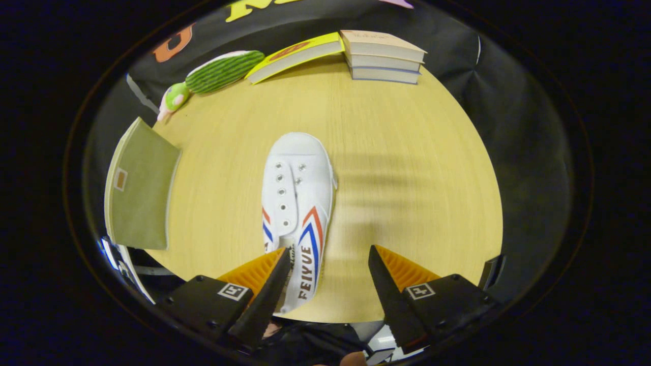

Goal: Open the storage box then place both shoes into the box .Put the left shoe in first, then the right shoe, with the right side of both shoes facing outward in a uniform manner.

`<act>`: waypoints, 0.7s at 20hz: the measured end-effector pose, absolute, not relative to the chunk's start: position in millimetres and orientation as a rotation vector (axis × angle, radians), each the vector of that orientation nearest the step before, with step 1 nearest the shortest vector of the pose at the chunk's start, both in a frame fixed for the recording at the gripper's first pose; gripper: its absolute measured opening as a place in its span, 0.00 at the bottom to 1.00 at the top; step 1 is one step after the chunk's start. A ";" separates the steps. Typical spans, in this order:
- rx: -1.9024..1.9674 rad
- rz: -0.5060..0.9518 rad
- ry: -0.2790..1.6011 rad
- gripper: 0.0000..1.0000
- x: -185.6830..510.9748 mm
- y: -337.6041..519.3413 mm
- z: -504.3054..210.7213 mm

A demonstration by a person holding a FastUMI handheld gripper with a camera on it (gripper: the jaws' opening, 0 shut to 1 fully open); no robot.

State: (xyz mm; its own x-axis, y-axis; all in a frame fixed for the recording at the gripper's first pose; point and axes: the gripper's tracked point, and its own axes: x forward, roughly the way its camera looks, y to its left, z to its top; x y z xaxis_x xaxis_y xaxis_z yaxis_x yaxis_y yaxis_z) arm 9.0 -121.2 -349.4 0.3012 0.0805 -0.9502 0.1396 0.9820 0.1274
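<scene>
Since the claw (328,274) is spread and pinching nothing, the white shoe (297,203) at frame centre (light, soft canvas) looks best pinched at its stiffer heel collar.

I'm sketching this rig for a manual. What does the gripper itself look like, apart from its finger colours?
The gripper has two wedge-shaped fingers tapering to points, ribbed on their outer faces. Each sits on a black, blocky mount bearing a small square black-and-white marker.

The shoe (297,203) has its heel hidden behind one finger (262,295) of the spread hand-held gripper (328,264).
</scene>
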 end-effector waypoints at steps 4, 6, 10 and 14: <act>0.168 0.023 1.305 0.73 16.8 -110.1 -366.7; 0.186 0.048 1.315 0.58 18.8 -99.4 -365.6; 0.222 0.026 1.294 0.38 19.3 -101.1 -364.3; 0.434 0.013 1.278 0.06 17.7 -93.9 -360.3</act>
